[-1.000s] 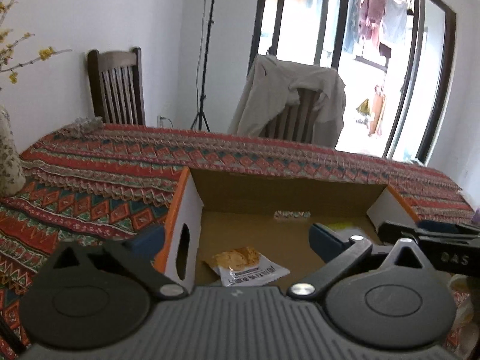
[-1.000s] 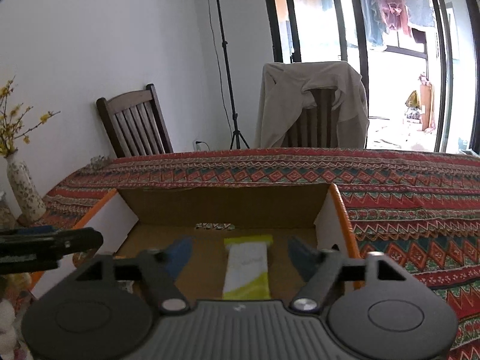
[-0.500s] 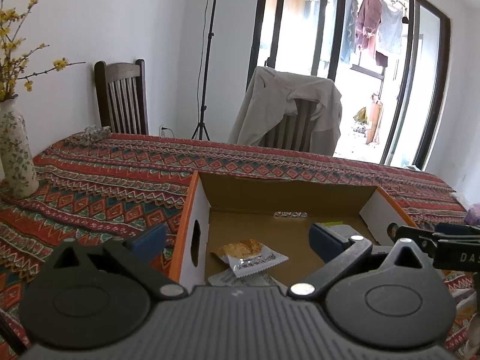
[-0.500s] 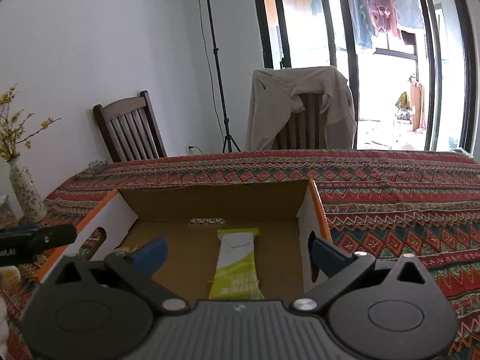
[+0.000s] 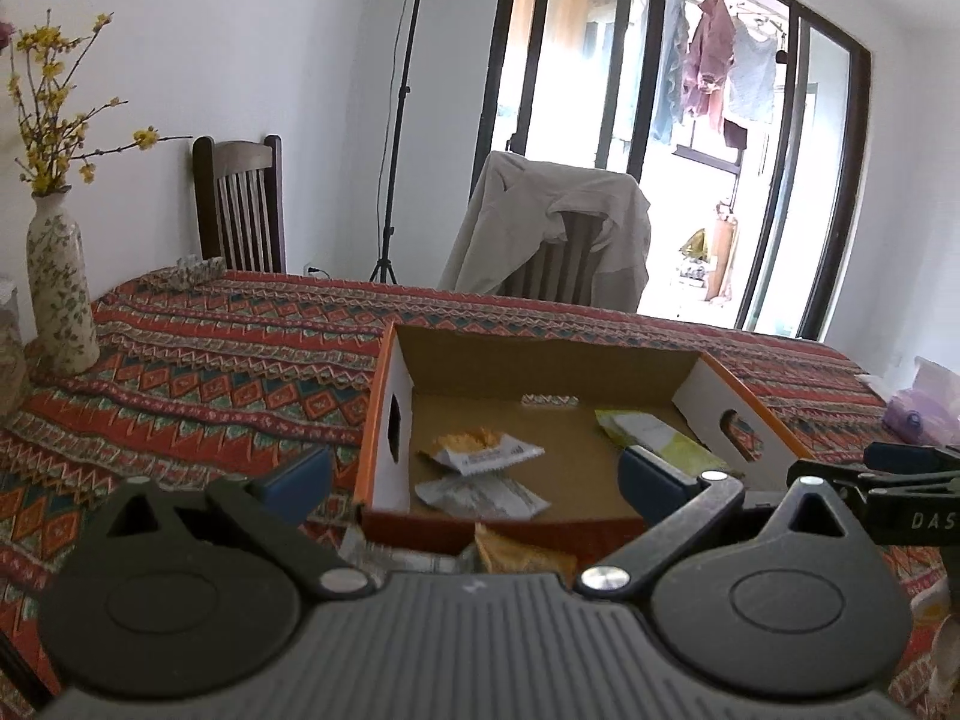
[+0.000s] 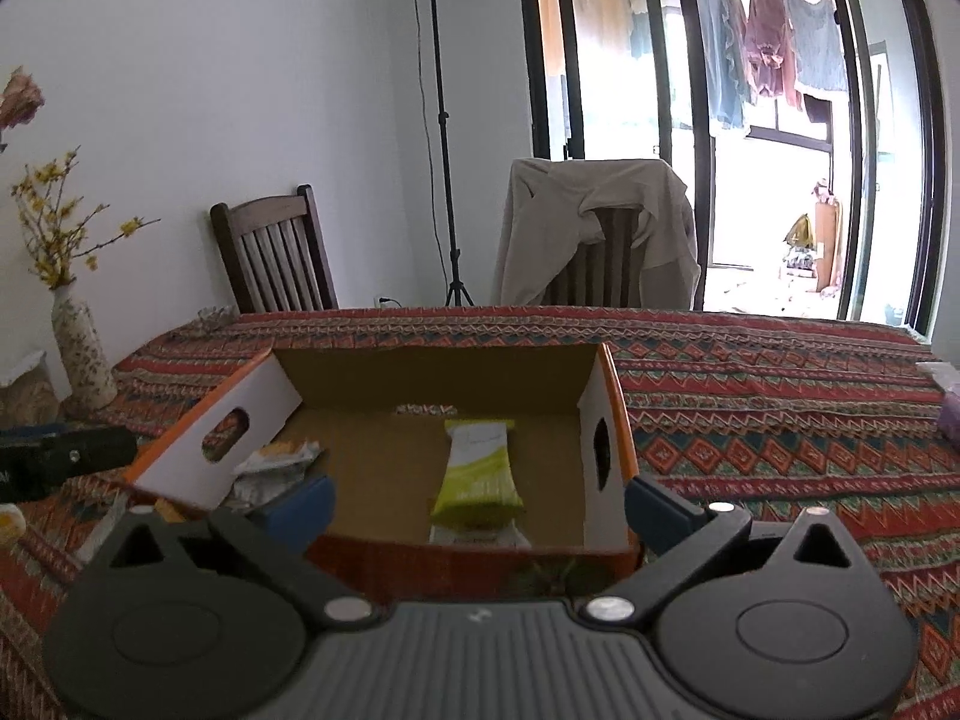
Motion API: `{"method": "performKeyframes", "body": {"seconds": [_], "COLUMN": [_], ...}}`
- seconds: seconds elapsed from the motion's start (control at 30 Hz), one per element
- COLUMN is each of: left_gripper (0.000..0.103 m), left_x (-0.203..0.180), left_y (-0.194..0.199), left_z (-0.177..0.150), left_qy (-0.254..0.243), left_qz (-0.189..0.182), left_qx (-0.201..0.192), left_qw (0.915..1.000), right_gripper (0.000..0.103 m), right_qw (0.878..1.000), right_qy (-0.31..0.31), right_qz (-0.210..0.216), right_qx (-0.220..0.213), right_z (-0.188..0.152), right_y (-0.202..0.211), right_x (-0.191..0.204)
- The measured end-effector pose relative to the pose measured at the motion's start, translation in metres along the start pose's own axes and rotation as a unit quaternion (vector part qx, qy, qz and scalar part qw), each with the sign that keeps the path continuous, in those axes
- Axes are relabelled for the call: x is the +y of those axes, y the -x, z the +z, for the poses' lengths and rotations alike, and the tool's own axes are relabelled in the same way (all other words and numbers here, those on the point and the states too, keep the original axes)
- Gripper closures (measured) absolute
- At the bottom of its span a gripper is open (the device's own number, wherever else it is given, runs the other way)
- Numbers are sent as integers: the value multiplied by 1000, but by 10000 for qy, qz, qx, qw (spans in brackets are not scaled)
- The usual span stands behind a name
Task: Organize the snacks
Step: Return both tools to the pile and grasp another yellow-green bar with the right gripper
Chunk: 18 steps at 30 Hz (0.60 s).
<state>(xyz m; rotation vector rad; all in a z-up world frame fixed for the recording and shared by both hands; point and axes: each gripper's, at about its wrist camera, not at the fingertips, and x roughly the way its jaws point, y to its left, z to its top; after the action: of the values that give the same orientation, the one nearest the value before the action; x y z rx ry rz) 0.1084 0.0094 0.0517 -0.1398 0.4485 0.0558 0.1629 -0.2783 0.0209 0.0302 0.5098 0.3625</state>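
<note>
An open cardboard box [image 5: 390,396] with orange outer walls sits on the patterned tablecloth. Inside lie a yellow-green snack bar [image 6: 477,474], an orange-printed packet [image 5: 480,450] and a silvery packet [image 5: 480,495]. More packets [image 5: 516,552] lie on the cloth just in front of the box. My left gripper [image 5: 474,483] is open and empty, drawn back before the box's near left corner. My right gripper [image 6: 480,504] is wide open and empty, in front of the box's near wall, in line with the green bar. The right gripper's tip [image 5: 900,480] shows at the left view's right edge.
A flowered vase [image 5: 60,300] with yellow branches stands at the table's left edge, a jar [image 6: 24,390] beside it. A purple bag [image 5: 918,408] lies at the far right. Two chairs [image 6: 270,252], one draped with a beige jacket, and a light stand [image 6: 444,180] are behind the table.
Both grippers have drawn back from the box, so its near wall and the packets in front now show. The right gripper's jaws widened, and the green bar stays in the box.
</note>
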Motion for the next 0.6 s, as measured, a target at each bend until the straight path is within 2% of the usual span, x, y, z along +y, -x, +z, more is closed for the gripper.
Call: {"method": "performKeyframes", "body": {"seconds": [0.6], "left_gripper": [0], "left_x": [14], "left_y": [52], "left_z": [-62], "left_qy": [78], "left_qz": [31], "left_qx": [129], "left_qw": [9999], "right_gripper": [0], "right_qw": [9990], "right_qy": [249], "right_qz": [166], "right_qx": [333], "right_z": [-77], "right_y": [61], "right_x": [13]}}
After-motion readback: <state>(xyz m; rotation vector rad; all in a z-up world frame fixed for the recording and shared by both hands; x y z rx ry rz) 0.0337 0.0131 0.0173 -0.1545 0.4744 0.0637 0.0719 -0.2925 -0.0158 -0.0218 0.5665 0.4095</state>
